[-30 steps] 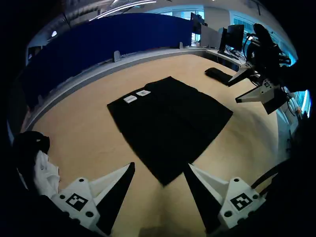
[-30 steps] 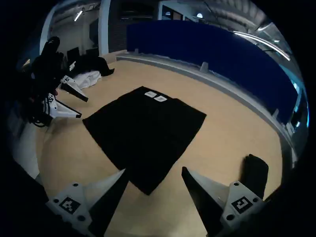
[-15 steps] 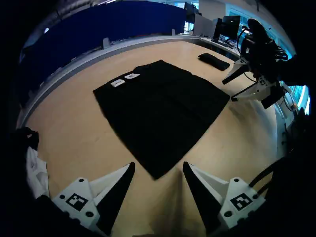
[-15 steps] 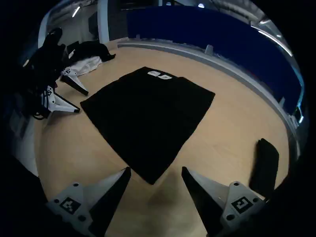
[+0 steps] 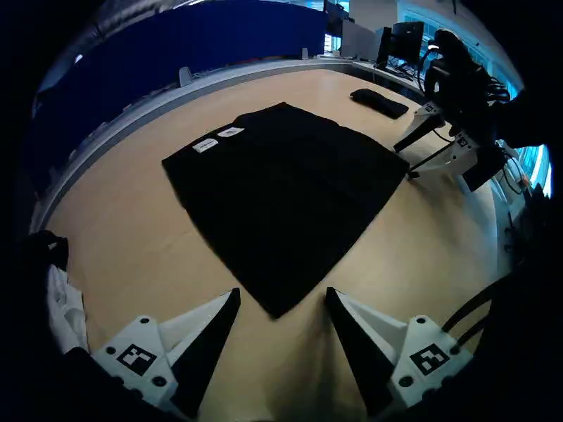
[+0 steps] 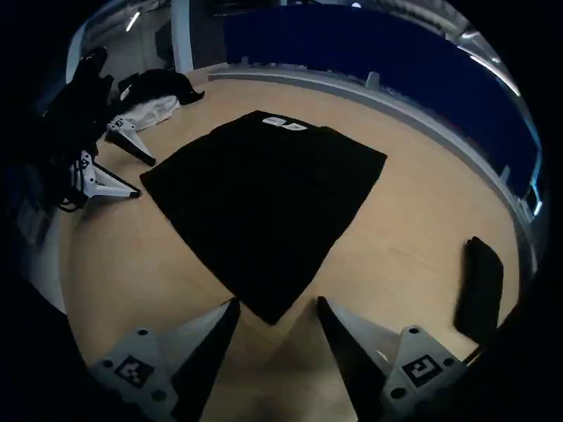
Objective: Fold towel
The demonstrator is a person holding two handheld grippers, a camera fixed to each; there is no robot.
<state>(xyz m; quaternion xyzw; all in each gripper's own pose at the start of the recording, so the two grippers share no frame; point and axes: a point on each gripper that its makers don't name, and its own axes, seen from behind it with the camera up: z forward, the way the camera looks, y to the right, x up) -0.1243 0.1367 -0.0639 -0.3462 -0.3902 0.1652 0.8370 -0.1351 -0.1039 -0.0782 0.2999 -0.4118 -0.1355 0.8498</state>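
Note:
A black towel (image 5: 288, 190) lies flat on the wooden table (image 5: 127, 232), with two white labels (image 5: 215, 139) near its far corner. My left gripper (image 5: 281, 313) is open, its fingers either side of the towel's near corner, low over the table. In the right gripper view the same towel (image 6: 260, 204) spreads out, and my right gripper (image 6: 276, 320) is open around its nearest corner. The right gripper (image 5: 415, 158) also shows in the left gripper view at the towel's right corner. The left gripper (image 6: 130, 172) shows in the right gripper view at the towel's left corner.
A blue partition (image 5: 176, 49) runs along the table's far edge. A folded black cloth (image 6: 481, 288) lies to the right of the towel. A pile of white and black cloth (image 6: 155, 98) sits at the far left. Monitors (image 5: 408, 42) stand beyond the table.
Both grippers have come lower and closer to the towel's corners. The towel has not moved. The right gripper's fingers now stand slightly nearer to each other.

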